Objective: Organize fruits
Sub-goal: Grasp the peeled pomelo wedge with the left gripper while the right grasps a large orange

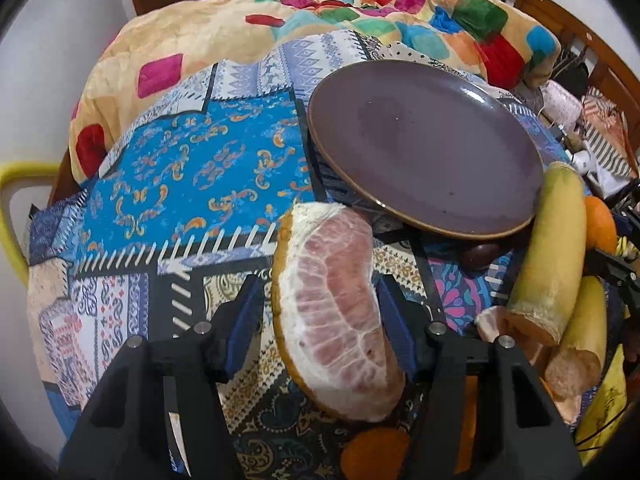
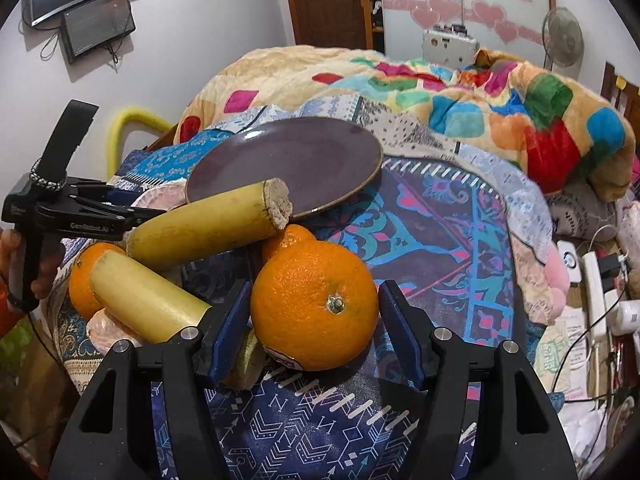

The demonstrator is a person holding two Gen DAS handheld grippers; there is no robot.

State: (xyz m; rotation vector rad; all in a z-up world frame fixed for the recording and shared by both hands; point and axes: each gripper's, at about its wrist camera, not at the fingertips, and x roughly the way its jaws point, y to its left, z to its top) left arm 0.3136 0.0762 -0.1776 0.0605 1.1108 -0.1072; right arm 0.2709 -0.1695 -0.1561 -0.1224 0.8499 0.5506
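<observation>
Fruits lie heaped on the patterned bedspread, near the empty purple ceramic plate. The left gripper straddles a peeled pink pomelo wedge; its right pad touches, the left stands clear, so no grip yet. The right gripper brackets the round orange with a gap on the right. Both should close squarely and gently, then lift straight toward the plate.

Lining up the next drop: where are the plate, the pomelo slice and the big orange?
plate (image 1: 432, 136), left wrist view, bare middle.
pomelo slice (image 1: 340, 312), left wrist view, pink flesh.
big orange (image 2: 308, 304), right wrist view, peel beside stem.
</observation>
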